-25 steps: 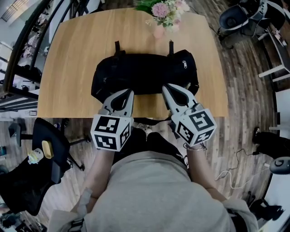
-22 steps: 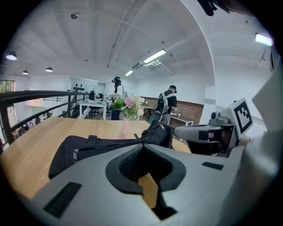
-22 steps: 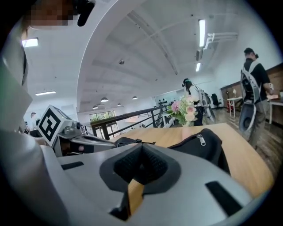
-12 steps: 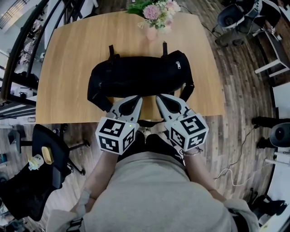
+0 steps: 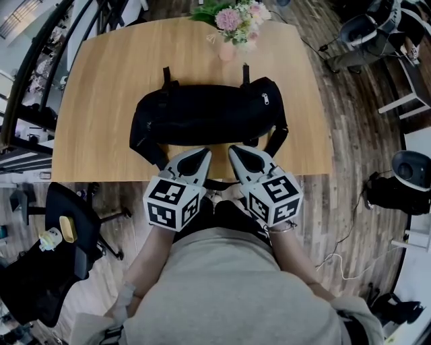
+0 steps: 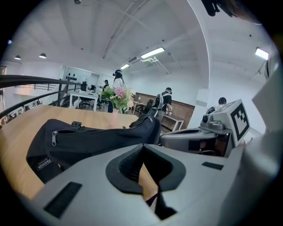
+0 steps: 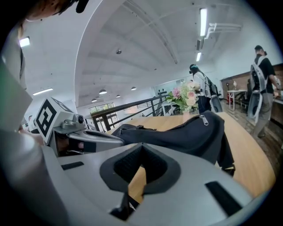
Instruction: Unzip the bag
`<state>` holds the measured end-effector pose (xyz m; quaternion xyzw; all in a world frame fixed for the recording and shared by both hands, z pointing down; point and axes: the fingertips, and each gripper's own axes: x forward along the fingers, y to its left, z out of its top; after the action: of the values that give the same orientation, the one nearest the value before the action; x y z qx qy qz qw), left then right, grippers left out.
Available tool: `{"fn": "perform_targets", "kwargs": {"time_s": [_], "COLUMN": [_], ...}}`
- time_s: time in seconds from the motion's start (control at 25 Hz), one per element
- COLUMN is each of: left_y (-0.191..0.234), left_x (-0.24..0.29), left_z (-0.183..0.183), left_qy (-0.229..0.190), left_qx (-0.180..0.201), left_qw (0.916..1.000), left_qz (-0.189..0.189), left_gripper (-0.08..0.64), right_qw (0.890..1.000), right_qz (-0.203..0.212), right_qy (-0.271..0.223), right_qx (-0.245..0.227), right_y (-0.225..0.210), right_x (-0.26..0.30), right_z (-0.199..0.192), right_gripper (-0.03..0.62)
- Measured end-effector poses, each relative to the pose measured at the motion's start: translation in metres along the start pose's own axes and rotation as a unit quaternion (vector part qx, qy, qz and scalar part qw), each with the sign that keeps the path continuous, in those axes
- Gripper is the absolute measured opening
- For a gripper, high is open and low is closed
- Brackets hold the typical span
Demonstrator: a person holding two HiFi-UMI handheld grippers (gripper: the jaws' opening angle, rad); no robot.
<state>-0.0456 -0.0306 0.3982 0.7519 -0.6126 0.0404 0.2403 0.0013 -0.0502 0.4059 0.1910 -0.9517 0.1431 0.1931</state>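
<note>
A black bag (image 5: 205,118) lies lengthwise across the middle of the wooden table (image 5: 101,87), its zip closed. A silver zipper pull (image 5: 265,99) shows near the bag's right end. My left gripper (image 5: 202,153) and right gripper (image 5: 236,151) hover side by side at the table's near edge, just short of the bag and not touching it. Both are shut with nothing between the jaws. In the left gripper view the bag (image 6: 97,139) fills the middle ground with a zip pull (image 6: 54,137) at its left end. The right gripper view shows the bag (image 7: 185,132) and its pull (image 7: 204,119).
A vase of pink flowers (image 5: 236,20) stands at the table's far edge behind the bag. A black chair (image 5: 74,222) sits left of me below the table; office chairs (image 5: 363,34) stand at the upper right. People stand far off (image 7: 263,84).
Both grippers have drawn closer together in front of the bag's near side. The bag has not moved.
</note>
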Motion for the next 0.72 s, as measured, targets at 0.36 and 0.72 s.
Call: {"fn": "perform_targets", "kwargs": {"time_s": [0.36,0.72], "left_y": [0.006,0.007], "left_x": [-0.002,-0.003], "left_z": [-0.001,0.004], "left_qy": [-0.005,-0.008], "left_qx": [0.0,0.006], "left_qw": [0.9999,0.9998], "left_qz": [0.014,0.016], "left_gripper": [0.018,0.018], "right_qw": [1.0,1.0], "right_qz": [-0.002,0.002], "right_qy": [-0.017,-0.018], "right_qx": [0.012,0.004], "right_y": [-0.003,0.0], "right_x": [0.0,-0.001], "right_z": [0.009,0.012], "right_gripper": [0.006,0.006]}}
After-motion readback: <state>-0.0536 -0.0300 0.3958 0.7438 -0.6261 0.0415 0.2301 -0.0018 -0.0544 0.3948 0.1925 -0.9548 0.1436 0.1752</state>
